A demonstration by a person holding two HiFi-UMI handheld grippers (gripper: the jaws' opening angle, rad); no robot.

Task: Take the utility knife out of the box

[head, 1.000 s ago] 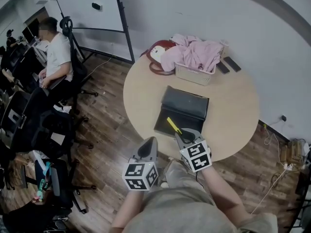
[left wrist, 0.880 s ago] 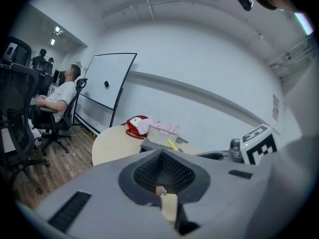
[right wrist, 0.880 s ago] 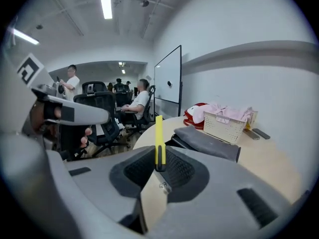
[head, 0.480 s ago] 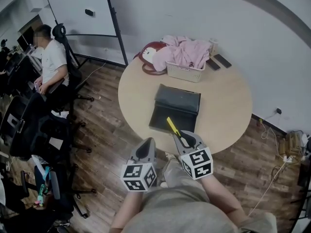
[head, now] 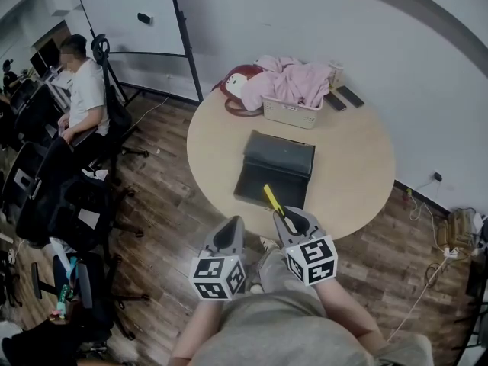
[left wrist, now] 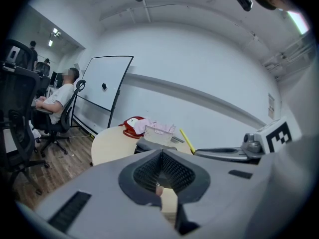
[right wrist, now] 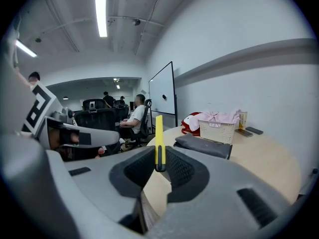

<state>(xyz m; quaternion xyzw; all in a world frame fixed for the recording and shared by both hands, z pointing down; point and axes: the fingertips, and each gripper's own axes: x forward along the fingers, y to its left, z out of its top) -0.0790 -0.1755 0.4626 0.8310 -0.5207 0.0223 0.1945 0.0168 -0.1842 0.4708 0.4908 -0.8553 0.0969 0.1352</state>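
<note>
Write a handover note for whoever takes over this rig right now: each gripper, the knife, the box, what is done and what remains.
Right gripper: jaws shut on the yellow utility knife, which sticks up out of them.
Left gripper: jaws together, nothing held, beside the right one off the table's near edge.
Dark box: on the round table, ahead of both grippers.
Done: the knife is out of the box, held on its near side.
Left: probably only setting the knife down on a bare part of the table.
</note>
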